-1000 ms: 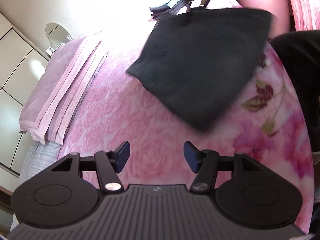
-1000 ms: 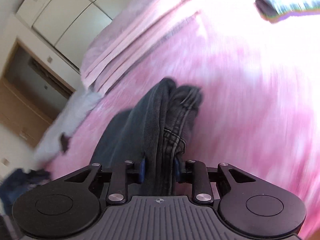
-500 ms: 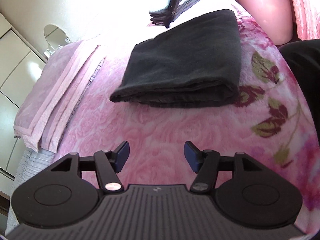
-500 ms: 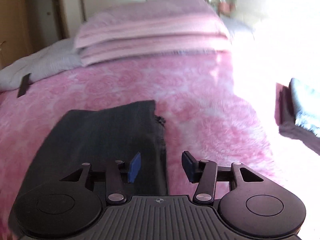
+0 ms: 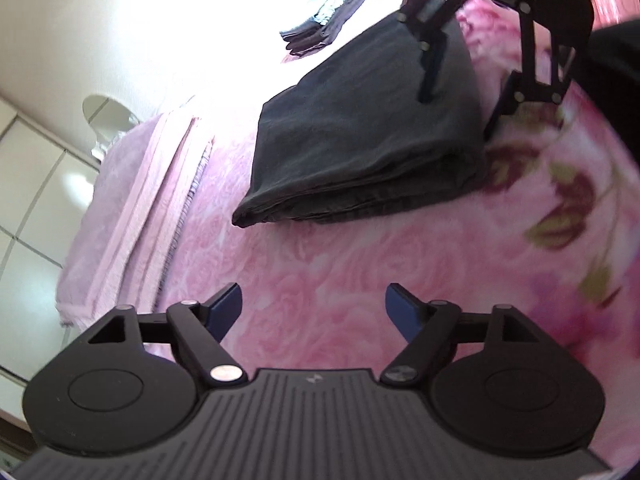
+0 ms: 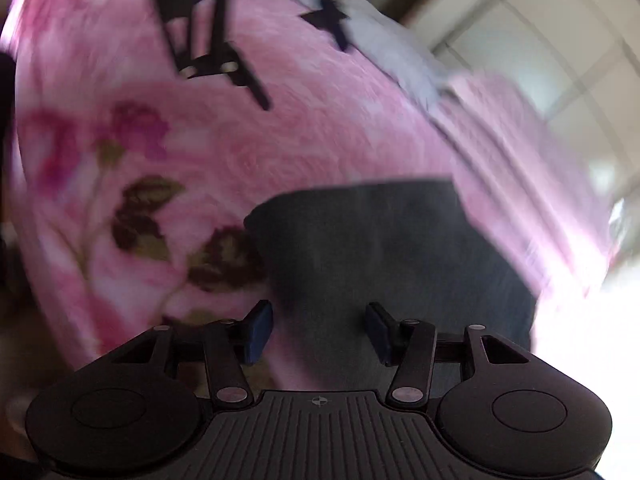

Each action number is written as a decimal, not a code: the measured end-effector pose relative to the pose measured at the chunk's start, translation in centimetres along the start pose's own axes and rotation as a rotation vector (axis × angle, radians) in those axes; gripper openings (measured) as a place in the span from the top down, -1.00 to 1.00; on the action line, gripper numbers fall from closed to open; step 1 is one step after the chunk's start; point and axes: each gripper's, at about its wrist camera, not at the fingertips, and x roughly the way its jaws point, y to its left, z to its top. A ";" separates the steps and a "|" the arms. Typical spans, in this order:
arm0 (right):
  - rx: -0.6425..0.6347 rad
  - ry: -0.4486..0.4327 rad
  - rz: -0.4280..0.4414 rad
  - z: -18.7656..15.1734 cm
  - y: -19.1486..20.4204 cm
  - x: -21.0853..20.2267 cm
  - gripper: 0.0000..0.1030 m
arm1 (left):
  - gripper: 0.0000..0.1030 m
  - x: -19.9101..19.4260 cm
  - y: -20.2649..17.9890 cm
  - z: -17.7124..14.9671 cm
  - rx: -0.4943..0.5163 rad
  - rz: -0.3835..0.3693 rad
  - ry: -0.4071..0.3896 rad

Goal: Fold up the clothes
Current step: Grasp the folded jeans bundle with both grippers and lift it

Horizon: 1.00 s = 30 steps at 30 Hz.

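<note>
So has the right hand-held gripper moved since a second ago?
Yes. The right hand-held gripper, then shut on the dark folded garment, now hangs open over it on the pink floral blanket.

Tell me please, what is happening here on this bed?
A person with two handheld grippers is folding clothes. A dark garment lies folded on the pink floral blanket. The right gripper hangs open over its edge, gripping nothing. The left gripper is open too, apart from the garment. Another folded pile lies further back.

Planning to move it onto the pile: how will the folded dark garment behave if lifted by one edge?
The folded dark garment looks soft and layered, so it would probably droop and unfold. On the plush pink blanket, pushing likely bunches it.
</note>
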 end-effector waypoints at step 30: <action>0.353 -0.148 -0.015 -6.0 -4.1 -9.0 0.72 | -0.03 13.1 -2.1 5.5 0.530 0.010 -0.180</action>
